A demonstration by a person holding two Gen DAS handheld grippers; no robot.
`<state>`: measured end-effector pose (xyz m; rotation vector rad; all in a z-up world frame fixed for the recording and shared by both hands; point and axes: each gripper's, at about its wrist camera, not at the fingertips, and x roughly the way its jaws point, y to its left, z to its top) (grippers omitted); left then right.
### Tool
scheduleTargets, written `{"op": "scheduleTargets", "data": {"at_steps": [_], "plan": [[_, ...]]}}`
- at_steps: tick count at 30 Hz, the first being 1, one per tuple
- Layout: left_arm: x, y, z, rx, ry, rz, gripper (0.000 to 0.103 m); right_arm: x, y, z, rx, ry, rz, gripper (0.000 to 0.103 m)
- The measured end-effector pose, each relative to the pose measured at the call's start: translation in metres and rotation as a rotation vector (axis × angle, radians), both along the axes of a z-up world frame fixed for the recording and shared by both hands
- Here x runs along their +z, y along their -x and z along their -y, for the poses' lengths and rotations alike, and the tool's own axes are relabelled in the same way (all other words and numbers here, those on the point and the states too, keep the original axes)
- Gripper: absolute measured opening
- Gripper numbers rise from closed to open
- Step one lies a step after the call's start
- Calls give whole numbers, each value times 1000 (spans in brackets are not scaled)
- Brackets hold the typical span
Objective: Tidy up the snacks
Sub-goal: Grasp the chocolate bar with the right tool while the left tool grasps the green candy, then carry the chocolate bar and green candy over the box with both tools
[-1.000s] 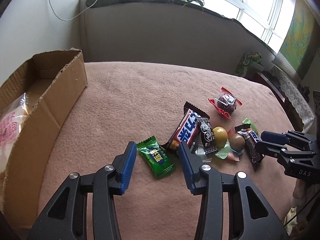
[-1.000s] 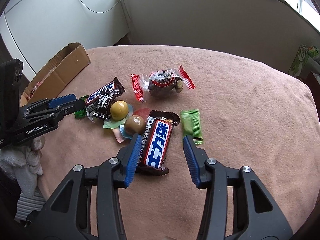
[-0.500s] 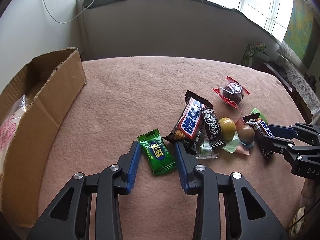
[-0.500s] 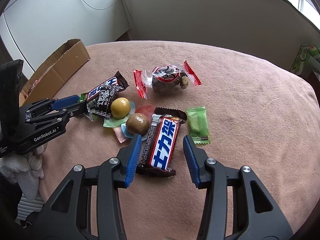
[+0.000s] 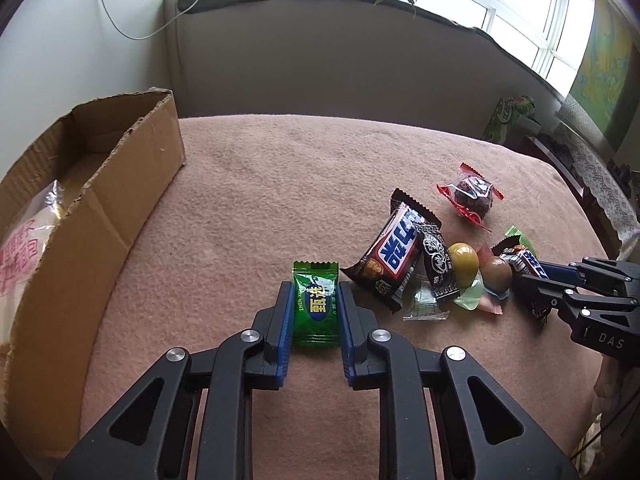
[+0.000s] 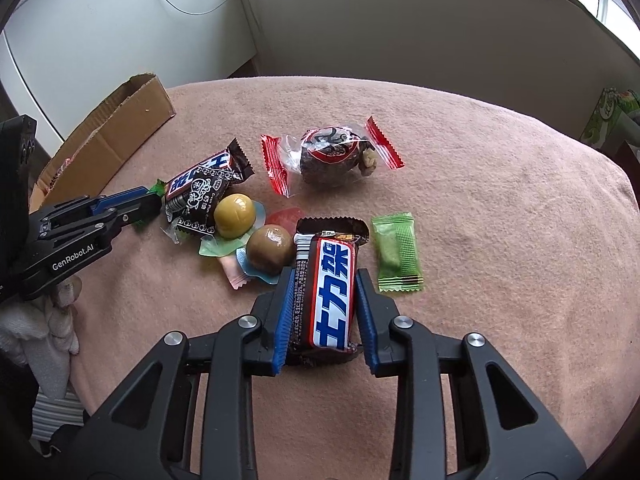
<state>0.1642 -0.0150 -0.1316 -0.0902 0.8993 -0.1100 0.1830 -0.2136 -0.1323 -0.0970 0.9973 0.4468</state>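
Observation:
In the left wrist view my left gripper [image 5: 315,286] is shut on a dark green candy packet [image 5: 315,304] that lies on the pink cloth [image 5: 248,200]. Both blue pads press its long sides. In the right wrist view my right gripper [image 6: 326,272] has its jaws closing on a brown chocolate bar [image 6: 333,292] with a blue and white label, and the pads touch its wrapper on both sides. Each gripper shows at the edge of the other's view, level with the snack pile.
An open cardboard box [image 5: 100,216] with a pink-printed bag inside stands at the left. Between the grippers lie a second chocolate bar [image 5: 394,254], a black packet [image 6: 200,200], a yellow ball [image 6: 235,216] and a brown ball [image 6: 269,250]. A red-ended wrapped ball [image 6: 332,156] and a pale green packet [image 6: 397,252] lie nearby.
Both pairs of jaws have closed in, the left onto the green candy and the right onto the chocolate bar. Both snacks still lie on the cloth.

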Motion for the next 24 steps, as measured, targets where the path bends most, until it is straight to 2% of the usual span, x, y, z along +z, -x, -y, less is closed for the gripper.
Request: {"op": "scheduleTargets", "data": {"at_steps": [7, 14, 17, 24], "plan": [[11, 12, -11, 13, 18, 25, 19, 11, 9, 2, -8, -7, 30, 30], [37, 32, -27, 46, 63, 86, 19, 39, 19, -1, 0, -28, 82, 30], [47, 42, -36, 72, 89, 114, 19, 53, 21, -8, 19, -40, 108, 30], [66, 62, -58, 128, 78, 169, 19, 77, 17, -40, 81, -53, 153, 30]]}}
